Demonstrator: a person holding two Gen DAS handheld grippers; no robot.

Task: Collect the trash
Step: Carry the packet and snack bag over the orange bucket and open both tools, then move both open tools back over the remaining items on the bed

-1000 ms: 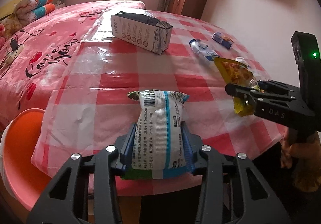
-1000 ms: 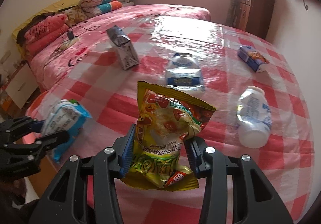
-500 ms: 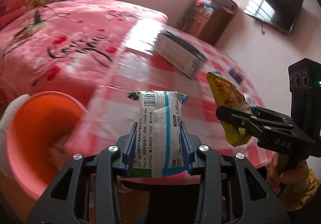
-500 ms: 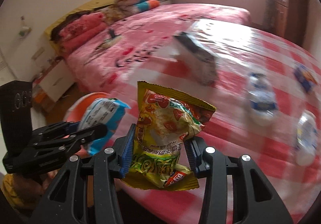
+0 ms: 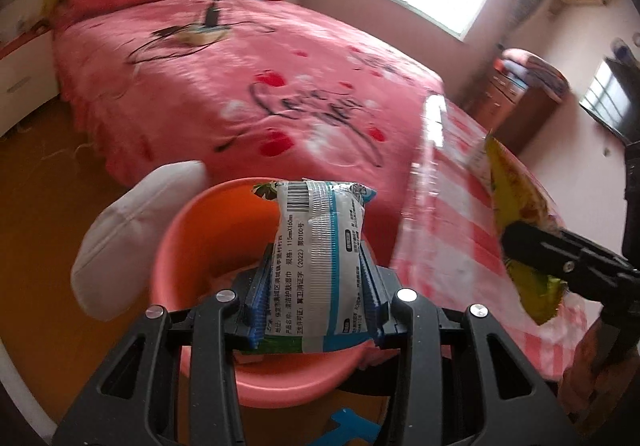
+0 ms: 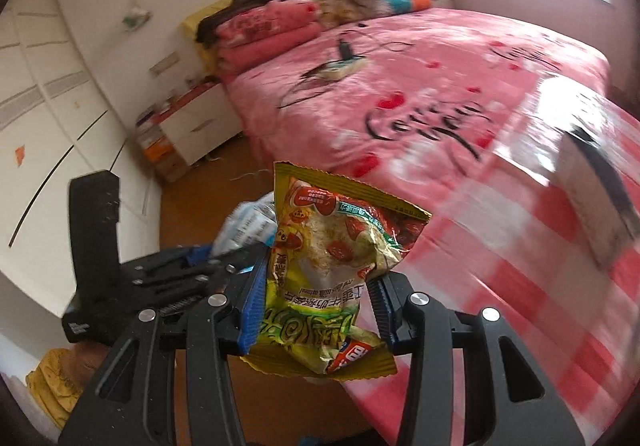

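My left gripper (image 5: 316, 286) is shut on a white and blue wipes packet (image 5: 318, 266), which hangs over the open mouth of an orange bin (image 5: 192, 246) with a white lid tipped to its left. My right gripper (image 6: 316, 294) is shut on a yellow snack bag (image 6: 332, 270). In the left wrist view that snack bag (image 5: 516, 214) and the right gripper (image 5: 532, 242) hover to the right of the bin, over the table's edge. In the right wrist view the left gripper (image 6: 224, 258) with the wipes packet (image 6: 246, 224) sits just left of the snack bag.
The table with a red and white checked cloth (image 5: 460, 230) stands right of the bin, and a blurred carton (image 6: 600, 198) lies on it. A pink bed (image 5: 248, 86) fills the background. Brown floor (image 5: 60, 206) lies left of the bin. A hand (image 6: 80, 366) holds the left gripper.
Both grippers have swung left off the table, carrying their packets. The orange bin has come from the left edge to directly under the wipes packet. The table has slid to the right.
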